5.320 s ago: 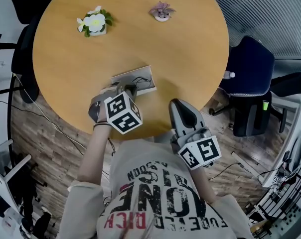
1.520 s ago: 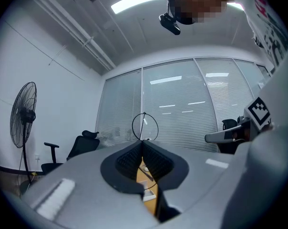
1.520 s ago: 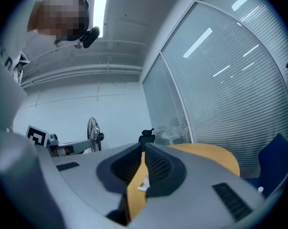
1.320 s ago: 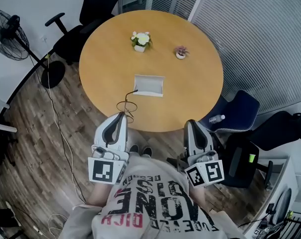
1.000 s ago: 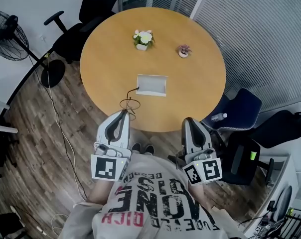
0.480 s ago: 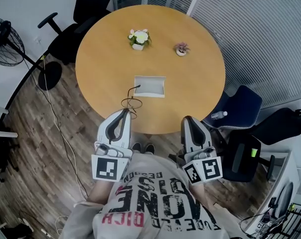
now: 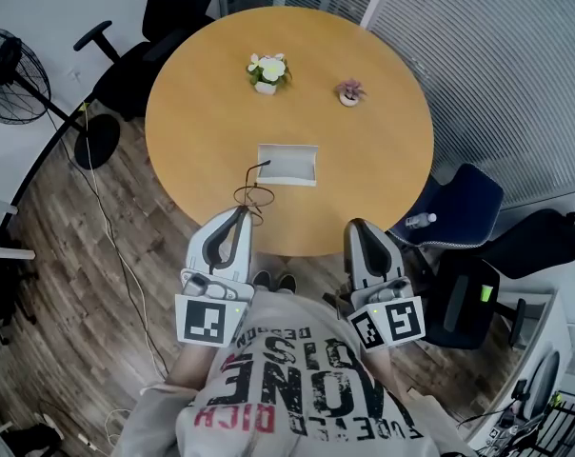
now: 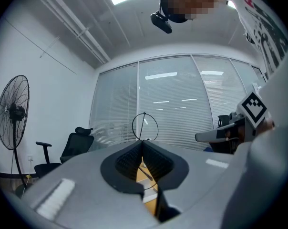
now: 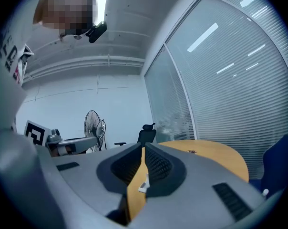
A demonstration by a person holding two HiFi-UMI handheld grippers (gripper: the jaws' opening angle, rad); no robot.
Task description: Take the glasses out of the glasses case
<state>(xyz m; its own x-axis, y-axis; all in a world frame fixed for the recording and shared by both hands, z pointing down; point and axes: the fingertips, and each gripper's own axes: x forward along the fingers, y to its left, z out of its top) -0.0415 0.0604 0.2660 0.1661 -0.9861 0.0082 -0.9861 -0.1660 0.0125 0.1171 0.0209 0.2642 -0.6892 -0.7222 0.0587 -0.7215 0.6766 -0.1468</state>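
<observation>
Just below the middle of the frame, the left gripper [image 7: 241, 215] pinches the thin wire glasses [image 7: 252, 196] between its closed jaws, holding them over the near edge of the round table [image 7: 364, 160]. The open pale case [image 7: 287, 164] lies mid-table, near the glasses but apart. The right gripper [image 7: 356, 228], lower right, has its jaws together on nothing
</observation>
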